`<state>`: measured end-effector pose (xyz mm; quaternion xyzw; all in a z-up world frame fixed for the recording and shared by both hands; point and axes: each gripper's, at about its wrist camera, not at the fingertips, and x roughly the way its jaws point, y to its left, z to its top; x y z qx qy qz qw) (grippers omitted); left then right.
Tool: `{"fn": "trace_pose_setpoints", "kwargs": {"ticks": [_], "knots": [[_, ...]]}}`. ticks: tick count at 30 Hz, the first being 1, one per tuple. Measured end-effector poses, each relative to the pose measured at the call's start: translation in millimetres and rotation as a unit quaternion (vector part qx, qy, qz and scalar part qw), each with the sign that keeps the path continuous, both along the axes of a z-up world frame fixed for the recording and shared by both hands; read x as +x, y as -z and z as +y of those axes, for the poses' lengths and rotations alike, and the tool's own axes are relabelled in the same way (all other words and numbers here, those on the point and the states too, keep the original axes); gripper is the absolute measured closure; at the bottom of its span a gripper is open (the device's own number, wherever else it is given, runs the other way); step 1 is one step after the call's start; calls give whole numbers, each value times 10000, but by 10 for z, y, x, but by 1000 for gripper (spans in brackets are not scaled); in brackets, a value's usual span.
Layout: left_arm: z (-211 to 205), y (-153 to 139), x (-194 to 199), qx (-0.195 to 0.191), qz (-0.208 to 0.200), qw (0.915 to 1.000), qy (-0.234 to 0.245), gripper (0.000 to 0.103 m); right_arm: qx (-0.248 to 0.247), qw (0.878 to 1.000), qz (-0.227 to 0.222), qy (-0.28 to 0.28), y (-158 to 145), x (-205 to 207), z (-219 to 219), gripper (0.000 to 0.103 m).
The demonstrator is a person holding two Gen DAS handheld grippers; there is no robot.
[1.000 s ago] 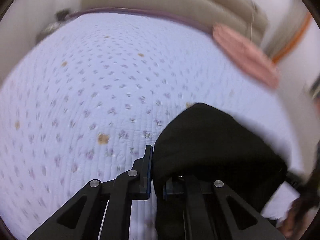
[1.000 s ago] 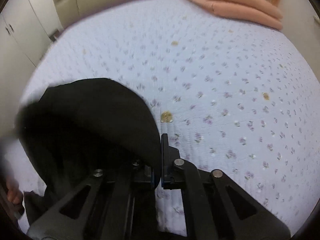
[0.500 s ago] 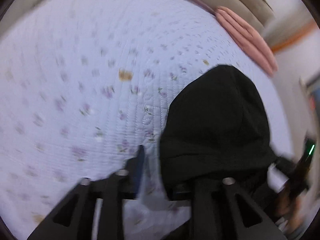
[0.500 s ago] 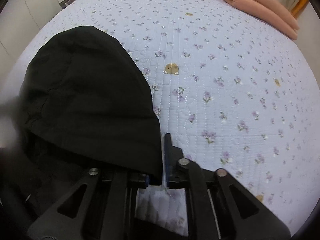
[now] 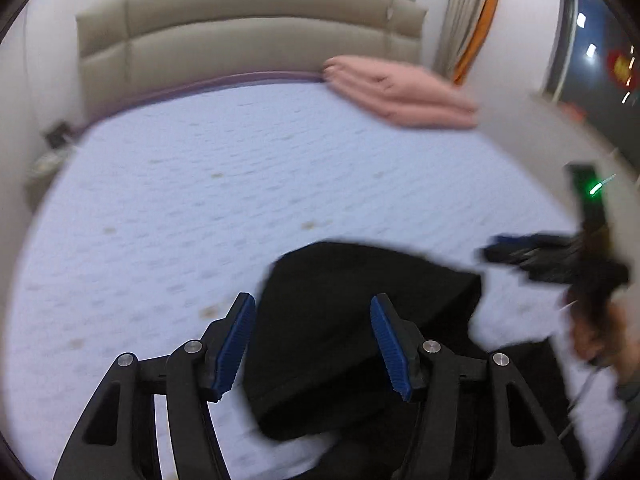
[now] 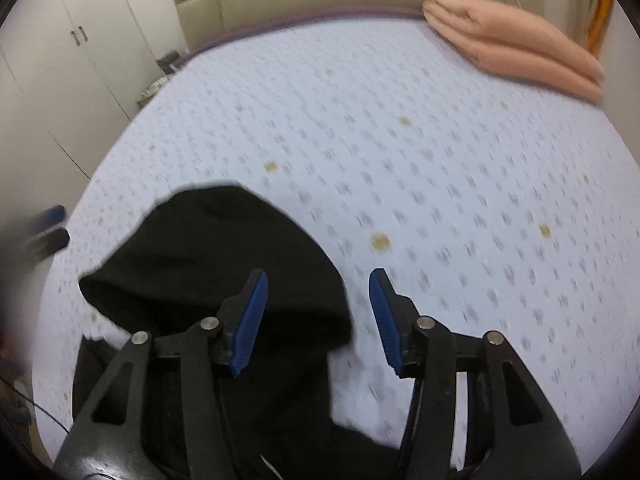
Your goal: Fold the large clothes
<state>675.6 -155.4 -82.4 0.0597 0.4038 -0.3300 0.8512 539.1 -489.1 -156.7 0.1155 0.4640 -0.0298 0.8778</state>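
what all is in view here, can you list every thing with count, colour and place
black garment: one, black, bunched on the near part of the bed, below both grippers
bed cover: one, pale lilac with small flower print, across the bed
folded blanket: one, pink, far right corner of the bed
headboard: one, beige, padded, at the far end of the bed
wardrobe: one, white, left of the bed
curtain: one, beige with orange edge, far right
left gripper: black with blue pads, jaws just opened, above the garment
right gripper: black with blue pads, jaws just opened, nothing clamped
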Motion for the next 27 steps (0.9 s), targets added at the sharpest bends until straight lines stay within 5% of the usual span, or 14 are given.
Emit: {"fn": "trace_pose_setpoints", "kwargs": {"ticks": [5, 8, 11, 16, 22, 27], "knots": [[-265, 691, 391, 410, 858, 9954, -100, 41, 139, 9982, 463, -343, 350, 487, 209, 53], [-240, 1240, 305, 867, 1240, 9884, -102, 43, -82, 9946, 888, -529, 709, 578, 360, 54], [-258, 1503, 208, 945, 1134, 9889, -145, 43, -394, 9898, 1173, -705, 1008, 489, 460, 57], [-358, 1415, 189, 1119, 904, 9893, -260, 42, -735, 9883, 1178, -632, 1059, 448, 539, 57], [15, 978, -36, 620, 683, 9957, -108, 41, -416, 9938, 726, -726, 518, 60, 294, 57], [63, 1318, 72, 735, 1141, 9899, -416, 42, -471, 9883, 1314, -609, 921, 62, 153, 57]]}}
